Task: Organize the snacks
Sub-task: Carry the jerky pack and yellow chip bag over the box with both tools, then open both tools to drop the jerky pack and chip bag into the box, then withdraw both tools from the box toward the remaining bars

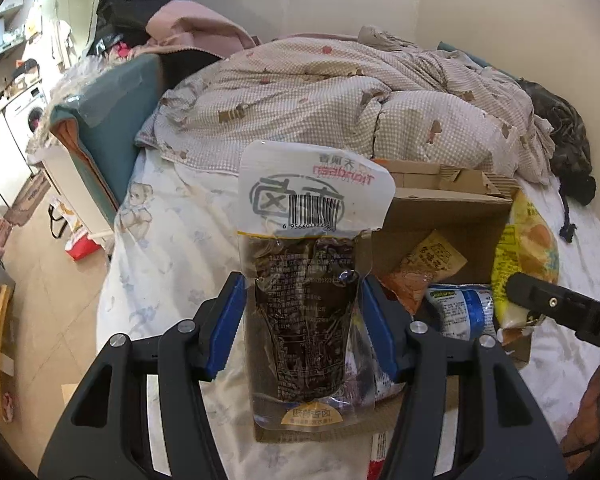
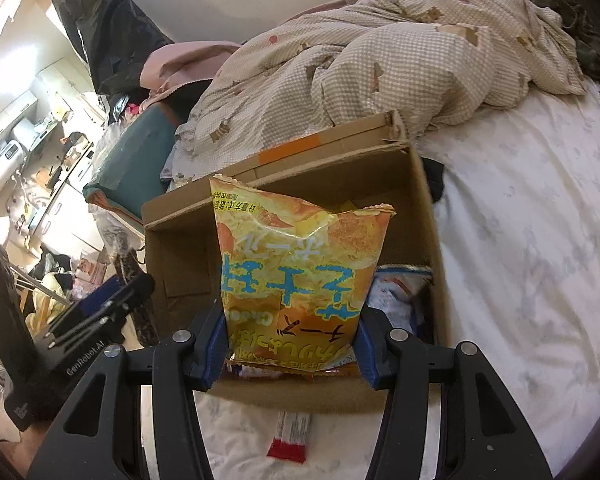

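Two grippers are up over the bed, each with a snack in its grasp. The left gripper has its blue pads pressed against both sides of a clear pouch with dark contents, a white top and a barcode; the pouch stands upright between the fingers, just in front of the cardboard box. The right gripper is clamped on a yellow chip bag with blue lettering, which it holds upright above the open cardboard box, with the bag's lower end at the box's near wall.

Inside the box, the left wrist view shows an orange packet leaning against the inner wall and a blue and white packet just beside it. From the right wrist view another blue and white pack lies in the box just to the right of the chip bag, possibly the same one; hard to say. A red and white wrapper lies on the sheet, just outside the near wall of the box.

Behind the box sits a rumpled checked quilt, and the box rests on the white printed sheet.
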Motion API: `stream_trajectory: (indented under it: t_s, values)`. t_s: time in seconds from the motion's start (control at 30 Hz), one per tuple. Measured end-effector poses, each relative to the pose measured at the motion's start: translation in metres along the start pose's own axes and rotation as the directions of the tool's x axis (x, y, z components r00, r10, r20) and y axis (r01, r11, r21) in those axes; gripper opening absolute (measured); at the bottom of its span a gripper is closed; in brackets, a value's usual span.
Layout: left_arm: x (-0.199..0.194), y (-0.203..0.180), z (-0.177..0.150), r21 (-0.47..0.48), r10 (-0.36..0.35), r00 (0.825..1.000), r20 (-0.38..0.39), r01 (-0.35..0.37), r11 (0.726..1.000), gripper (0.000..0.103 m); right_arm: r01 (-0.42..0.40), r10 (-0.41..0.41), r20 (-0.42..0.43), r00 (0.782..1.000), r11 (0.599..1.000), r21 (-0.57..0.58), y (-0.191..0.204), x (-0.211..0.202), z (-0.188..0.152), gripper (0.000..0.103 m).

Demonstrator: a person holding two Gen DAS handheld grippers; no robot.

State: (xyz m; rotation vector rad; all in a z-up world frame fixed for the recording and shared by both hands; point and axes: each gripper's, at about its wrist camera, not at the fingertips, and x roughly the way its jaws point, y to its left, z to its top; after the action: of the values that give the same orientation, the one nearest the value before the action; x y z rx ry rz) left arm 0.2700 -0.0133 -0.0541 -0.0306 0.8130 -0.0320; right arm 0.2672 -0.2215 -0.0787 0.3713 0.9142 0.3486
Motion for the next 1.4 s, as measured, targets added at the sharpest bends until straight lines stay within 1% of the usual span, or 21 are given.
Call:
stream_trajectory:
  t_s: [0.1,0.17,0.33,0.57,0.67,0.7,0.73,0.77,0.8,0.83,0.9,0.93,0.97,1.03,1.17,1.3,1.4]
  values:
    - [0.009,0.002,0.001,-0.002,0.001,1.000,-0.007,-0.001,1.000,0.054,-0.007,0.007,-0.014,1.000,1.000,-0.015,0.003,0.013,0.006,0.055]
    - [0.012,0.005,0.003,-0.019,-0.014,1.000,-0.017,0.013,1.000,0.055,-0.009,0.009,-0.025,1.000,1.000,-0.013,0.003,0.020,0.008,0.055]
    - [0.019,0.007,0.003,-0.038,-0.030,0.999,-0.037,0.029,0.999,0.055,-0.032,0.033,-0.052,0.998,0.999,0.022,-0.001,0.031,0.010,0.057]
    - [0.021,0.010,0.004,-0.047,-0.011,0.999,-0.037,0.009,0.999,0.058,-0.042,0.044,-0.051,0.998,0.998,0.035,-0.003,0.035,0.010,0.057]
    - [0.020,0.008,0.004,-0.050,-0.029,0.999,-0.037,0.027,0.998,0.059,-0.048,0.050,-0.045,0.998,0.998,0.047,-0.005,0.034,0.010,0.065]
    - [0.020,0.007,0.004,-0.044,-0.028,0.999,-0.040,0.026,0.999,0.059,-0.041,0.043,-0.031,0.999,0.998,0.045,-0.005,0.031,0.010,0.072]
    - [0.020,0.005,0.003,-0.027,-0.023,0.999,-0.050,0.021,0.999,0.060,-0.027,0.028,-0.020,0.999,0.999,0.042,-0.004,0.029,0.011,0.084]
    - [0.020,0.003,0.003,-0.017,-0.018,0.998,-0.054,0.017,1.000,0.062,-0.017,0.018,-0.010,1.000,0.999,0.042,-0.004,0.027,0.011,0.088]
    - [0.019,0.002,0.002,-0.012,-0.015,0.999,-0.049,0.015,1.000,0.062,-0.018,0.018,0.000,1.000,0.999,0.042,-0.004,0.024,0.011,0.091]
    - [0.017,0.001,0.002,-0.008,-0.010,0.999,-0.038,0.009,1.000,0.063,-0.025,0.025,-0.005,1.000,0.999,0.040,-0.004,0.024,0.011,0.091]
    - [0.014,0.000,0.002,-0.006,-0.001,1.000,-0.023,0.001,1.000,0.076,-0.029,0.030,-0.018,0.999,0.999,0.036,-0.003,0.025,0.011,0.091]
    - [0.012,0.000,0.002,-0.008,0.000,1.000,-0.013,0.000,1.000,0.086,-0.028,0.028,-0.021,0.999,0.999,0.036,-0.003,0.025,0.011,0.091]
    - [0.010,0.000,0.002,-0.011,-0.001,1.000,-0.006,0.001,1.000,0.088,-0.026,0.027,-0.023,0.999,0.999,0.034,-0.002,0.026,0.011,0.091]
    - [0.008,-0.001,0.002,-0.012,-0.012,1.000,0.000,0.012,1.000,0.088,-0.024,0.025,-0.030,0.999,0.999,0.031,-0.001,0.028,0.011,0.091]
    - [0.007,-0.002,0.001,-0.003,-0.011,1.000,0.000,0.011,1.000,0.088,-0.017,0.018,-0.033,0.999,0.999,0.033,-0.003,0.028,0.011,0.091]
    - [0.005,-0.001,0.000,-0.018,-0.016,1.000,0.003,0.017,1.000,0.088,-0.020,0.021,-0.021,1.000,0.998,0.053,-0.006,0.023,0.012,0.091]
    - [-0.001,0.001,-0.002,-0.026,-0.023,1.000,0.013,0.023,0.999,0.088,-0.008,0.008,-0.002,1.000,0.999,0.045,-0.005,0.016,0.013,0.091]
